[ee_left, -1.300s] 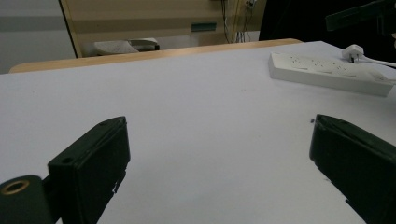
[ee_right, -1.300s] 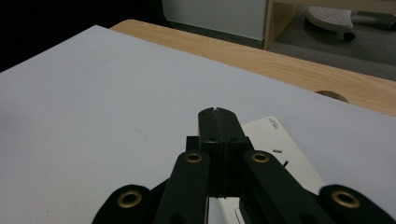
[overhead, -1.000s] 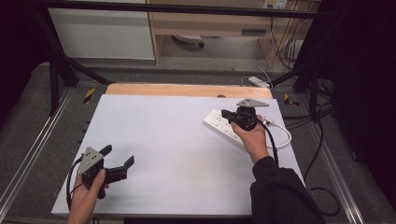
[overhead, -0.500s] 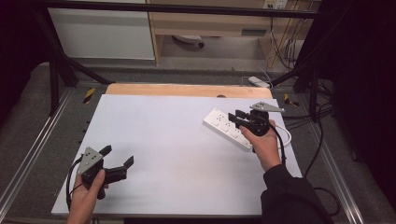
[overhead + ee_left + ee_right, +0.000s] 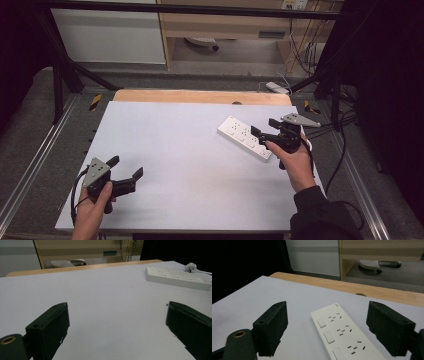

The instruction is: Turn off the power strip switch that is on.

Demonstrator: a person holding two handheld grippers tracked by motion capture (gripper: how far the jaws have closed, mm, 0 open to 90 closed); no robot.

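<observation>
High view, power strip lies diagonal, far-left to near-right, by right gripper.

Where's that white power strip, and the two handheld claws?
power strip (image 5: 245, 137): high view, on its socket face.
right gripper (image 5: 265, 128): high view, between its jaw tips.
left gripper (image 5: 125, 167): high view, between its jaw tips.

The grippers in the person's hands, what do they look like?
Both are black with two chunky flat jaws. The left gripper and the right gripper each carry a grey three-cornered plate with small dark dots on top, and a black cable trails from each. The right arm wears a dark sleeve.
</observation>
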